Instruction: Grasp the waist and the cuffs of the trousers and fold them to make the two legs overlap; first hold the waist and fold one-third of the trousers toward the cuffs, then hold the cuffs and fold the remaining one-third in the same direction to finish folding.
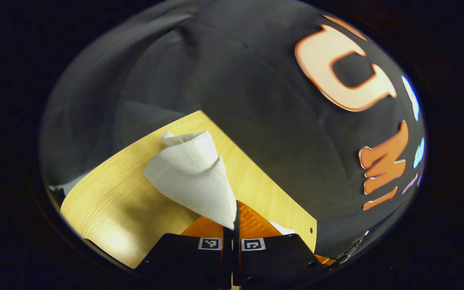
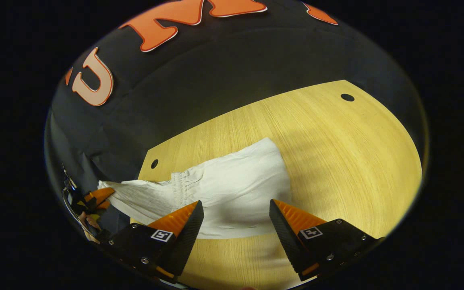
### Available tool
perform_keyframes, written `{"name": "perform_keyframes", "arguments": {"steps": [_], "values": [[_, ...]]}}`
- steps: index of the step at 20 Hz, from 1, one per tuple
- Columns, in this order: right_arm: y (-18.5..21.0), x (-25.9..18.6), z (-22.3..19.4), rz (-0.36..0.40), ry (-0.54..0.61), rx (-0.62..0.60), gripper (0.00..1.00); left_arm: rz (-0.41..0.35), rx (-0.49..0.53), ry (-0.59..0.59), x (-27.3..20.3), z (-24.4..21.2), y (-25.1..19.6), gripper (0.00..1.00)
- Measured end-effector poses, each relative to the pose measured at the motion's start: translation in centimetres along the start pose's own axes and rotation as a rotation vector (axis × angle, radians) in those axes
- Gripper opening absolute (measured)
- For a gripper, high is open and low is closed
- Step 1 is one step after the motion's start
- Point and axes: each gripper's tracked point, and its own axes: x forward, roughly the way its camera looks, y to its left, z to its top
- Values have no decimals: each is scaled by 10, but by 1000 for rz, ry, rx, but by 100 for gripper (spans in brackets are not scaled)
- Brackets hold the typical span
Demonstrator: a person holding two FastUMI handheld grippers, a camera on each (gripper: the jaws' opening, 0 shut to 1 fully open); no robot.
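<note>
White cotton trousers (image 2: 232, 189) lie on the pale wooden counter (image 2: 336, 145), one end lifted, clenched in the left tool (image 1: 232, 225). Right tool (image 2: 236, 217) hovers released above them; it should pinch the matching corner so both rise evenly.

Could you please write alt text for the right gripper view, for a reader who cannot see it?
The right gripper hangs open above white trousers lying on a wooden table. At the far left, the left gripper pinches one end of the cloth and lifts it off the table edge.
</note>
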Motion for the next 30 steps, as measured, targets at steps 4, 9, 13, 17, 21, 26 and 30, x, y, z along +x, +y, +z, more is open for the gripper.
{"name": "perform_keyframes", "arguments": {"steps": [4, 9, 13, 17, 21, 26, 30], "values": [[-26, -13, 10, 9, -18, 22, 99, -61, 126, 3, 14, -13, -82, 3], [-73, -27, 23, -7, -40, 59, 98, -126, 216, 47, 37, -58, -163, 4], [-115, -40, 24, -31, -47, 99, 98, -152, 276, 101, 57, -110, -211, 4], [-152, -50, 18, -59, -44, 152, 98, -183, 311, 198, 79, -171, -251, 4], [-178, -56, 13, -86, -38, 189, 99, -196, 388, 290, 99, -232, -272, 4], [-192, -61, 6, -105, -43, 202, 98, -174, 512, 394, 110, -299, -275, 4], [-195, -65, 3, -108, -45, 203, 98, -208, 522, 476, 107, -343, -274, 27]]}}
